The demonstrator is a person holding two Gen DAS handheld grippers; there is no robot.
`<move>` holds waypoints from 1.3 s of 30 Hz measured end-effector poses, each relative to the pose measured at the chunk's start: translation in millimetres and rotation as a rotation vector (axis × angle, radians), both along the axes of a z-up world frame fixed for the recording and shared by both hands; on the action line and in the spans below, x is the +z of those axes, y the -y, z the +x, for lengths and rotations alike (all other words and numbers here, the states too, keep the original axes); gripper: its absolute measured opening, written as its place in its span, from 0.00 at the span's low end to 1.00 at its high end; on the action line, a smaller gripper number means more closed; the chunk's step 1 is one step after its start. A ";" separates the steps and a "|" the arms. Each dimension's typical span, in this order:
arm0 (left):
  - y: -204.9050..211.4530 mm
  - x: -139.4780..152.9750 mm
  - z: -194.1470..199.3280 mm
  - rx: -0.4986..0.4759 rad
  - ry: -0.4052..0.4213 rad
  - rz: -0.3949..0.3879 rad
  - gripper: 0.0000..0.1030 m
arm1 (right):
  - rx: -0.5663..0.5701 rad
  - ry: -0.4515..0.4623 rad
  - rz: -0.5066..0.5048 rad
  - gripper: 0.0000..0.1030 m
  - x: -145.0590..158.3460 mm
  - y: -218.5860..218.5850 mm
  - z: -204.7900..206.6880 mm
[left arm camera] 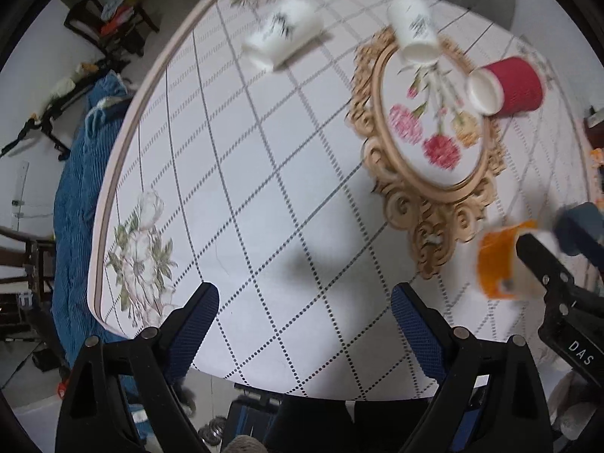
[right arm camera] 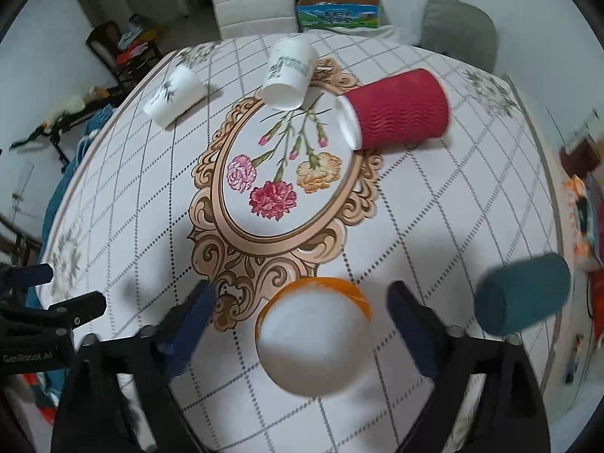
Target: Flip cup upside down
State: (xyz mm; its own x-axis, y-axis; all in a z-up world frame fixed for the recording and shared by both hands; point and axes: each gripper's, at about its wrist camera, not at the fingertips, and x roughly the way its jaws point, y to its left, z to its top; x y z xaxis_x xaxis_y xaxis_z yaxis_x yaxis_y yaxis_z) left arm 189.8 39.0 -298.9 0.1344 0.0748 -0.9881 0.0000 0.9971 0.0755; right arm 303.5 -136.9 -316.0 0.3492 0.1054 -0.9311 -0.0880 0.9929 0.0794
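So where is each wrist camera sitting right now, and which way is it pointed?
Left wrist: above the near-left table edge, facing across the tablecloth; the open, empty left claw shows at bottom, the right claw at the right edge around the orange cup.
Right wrist: above the near edge, facing the floral oval print; the open right claw straddles the orange cup, the left claw shows at left.
Shared: the red cup on its side, both white cups, the print.

A white chair (right arm camera: 253, 0) and grey chair (right arm camera: 458, 32) stand behind the table (right arm camera: 472, 204), against pale walls.
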 end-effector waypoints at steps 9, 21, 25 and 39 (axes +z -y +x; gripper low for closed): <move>24.6 61.0 -24.4 -0.113 0.149 -0.004 0.99 | -0.152 0.067 -0.137 0.95 72.5 23.4 -58.9; 34.3 147.8 -87.3 -0.108 0.343 -0.003 0.99 | -0.212 0.182 -0.155 0.95 160.3 38.4 -141.4; 32.8 172.3 -115.9 -0.082 0.386 -0.017 0.99 | -0.206 0.218 -0.138 0.95 190.3 42.2 -168.0; 36.5 247.2 -226.8 -0.063 0.518 -0.038 0.99 | -0.170 0.367 -0.101 0.95 293.7 39.2 -290.4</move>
State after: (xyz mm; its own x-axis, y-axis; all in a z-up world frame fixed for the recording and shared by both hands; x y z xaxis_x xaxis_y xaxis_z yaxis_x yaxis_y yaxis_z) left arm -36.9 2.5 -51.7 0.6090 0.0160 -0.7930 0.0325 0.9985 0.0451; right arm 13.1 -176.1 -22.3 0.6643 -0.0680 -0.7444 0.0733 0.9970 -0.0256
